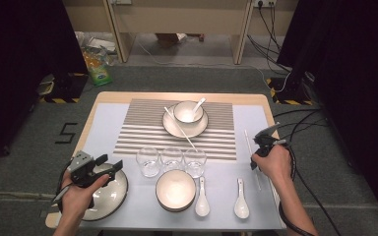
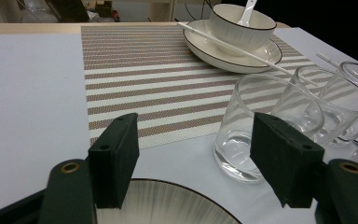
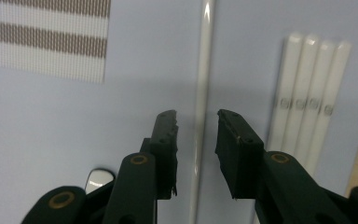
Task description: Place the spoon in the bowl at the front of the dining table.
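My right gripper (image 1: 256,157) hovers over the right side of the table, near its edge. In the right gripper view its jaws (image 3: 196,119) stand open on either side of a single white chopstick (image 3: 204,70) that lies flat on the pale mat, and the pads do not touch it. Several more white chopsticks (image 3: 307,93) lie side by side just to the right. My left gripper (image 1: 110,167) is open above the ribbed plate (image 1: 113,194) at the front left, with nothing between its jaws (image 2: 196,158).
Three clear glasses (image 1: 172,158) stand in a row mid-table. Behind them a striped placemat (image 1: 138,132) carries a plate (image 1: 170,125) with a bowl (image 1: 188,112), a spoon and a leaning chopstick (image 1: 179,129). At the front are a stacked bowl (image 1: 175,189) and two white spoons (image 1: 202,199).
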